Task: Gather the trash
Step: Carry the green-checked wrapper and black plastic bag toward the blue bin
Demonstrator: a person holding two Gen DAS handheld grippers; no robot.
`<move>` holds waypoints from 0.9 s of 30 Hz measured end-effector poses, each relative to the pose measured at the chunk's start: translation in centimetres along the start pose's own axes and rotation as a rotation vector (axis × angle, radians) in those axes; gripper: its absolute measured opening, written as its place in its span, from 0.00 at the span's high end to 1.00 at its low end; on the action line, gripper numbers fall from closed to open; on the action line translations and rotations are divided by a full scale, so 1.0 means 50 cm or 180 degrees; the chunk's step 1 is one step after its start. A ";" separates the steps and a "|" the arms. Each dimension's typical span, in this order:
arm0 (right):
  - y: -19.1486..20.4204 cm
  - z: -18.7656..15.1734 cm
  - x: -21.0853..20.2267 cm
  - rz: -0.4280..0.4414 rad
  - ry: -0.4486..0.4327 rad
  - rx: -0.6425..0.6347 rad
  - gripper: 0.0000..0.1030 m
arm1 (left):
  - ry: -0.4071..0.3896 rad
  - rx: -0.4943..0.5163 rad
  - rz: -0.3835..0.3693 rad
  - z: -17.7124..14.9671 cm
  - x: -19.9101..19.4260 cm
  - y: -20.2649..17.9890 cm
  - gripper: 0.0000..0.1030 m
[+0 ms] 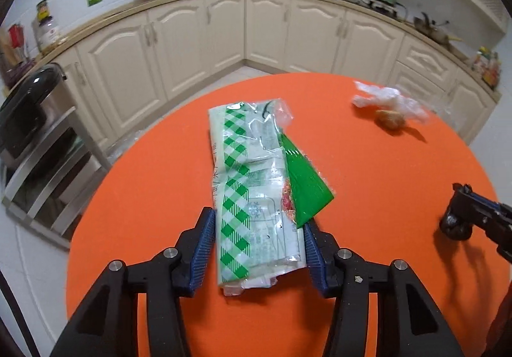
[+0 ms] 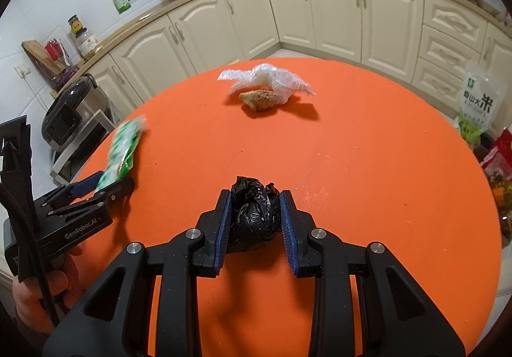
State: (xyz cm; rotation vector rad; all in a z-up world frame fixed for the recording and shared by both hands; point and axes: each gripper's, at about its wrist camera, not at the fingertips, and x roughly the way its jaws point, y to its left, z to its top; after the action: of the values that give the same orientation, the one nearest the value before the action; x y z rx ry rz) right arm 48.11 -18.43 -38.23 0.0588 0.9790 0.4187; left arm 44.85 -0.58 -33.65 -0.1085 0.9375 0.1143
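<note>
A green-and-white checked plastic wrapper (image 1: 252,171) lies lengthwise between the blue pads of my left gripper (image 1: 258,217), which press its two long edges. The right wrist view shows the same wrapper (image 2: 123,149), blurred, sticking up out of the left gripper (image 2: 105,189) above the round orange table (image 2: 352,149). My right gripper (image 2: 255,195) is shut on a crumpled black plastic bag (image 2: 252,213). That bag (image 1: 454,225) also hangs at the right edge of the left wrist view. At the table's far side, crumpled clear plastic (image 2: 268,77) lies against a brown food lump (image 2: 259,99).
A black rice cooker (image 1: 25,107) sits on a steel shelf left of the table. Beyond the table's right edge stand a rice bag (image 2: 476,101) and red packets (image 2: 499,158). Cream kitchen cabinets (image 1: 224,33) run along the back. A hand (image 2: 48,286) grips the left tool.
</note>
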 end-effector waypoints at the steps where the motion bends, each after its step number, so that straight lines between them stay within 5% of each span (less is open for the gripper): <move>1: -0.001 -0.003 -0.006 -0.0007 -0.0016 0.0013 0.73 | -0.0007 -0.0002 -0.0034 -0.003 0.000 0.005 0.56; 9: -0.012 -0.025 -0.081 -0.0080 -0.0157 0.0078 0.73 | -0.0132 -0.0074 -0.0379 -0.027 -0.043 0.023 0.58; 18: -0.033 -0.065 -0.201 -0.0150 -0.0412 0.0159 0.73 | -0.0451 0.0155 -0.0601 -0.058 -0.178 -0.072 0.58; 27: -0.084 -0.141 -0.356 -0.0323 -0.0736 0.0314 0.73 | -0.0714 0.0475 -0.0889 -0.156 -0.331 -0.171 0.58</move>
State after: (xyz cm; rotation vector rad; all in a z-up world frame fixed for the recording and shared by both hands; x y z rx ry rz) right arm 35.08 -29.83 -29.09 0.1430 0.7703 0.2635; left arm 30.15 -10.99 -24.48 -0.0854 0.6965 -0.1983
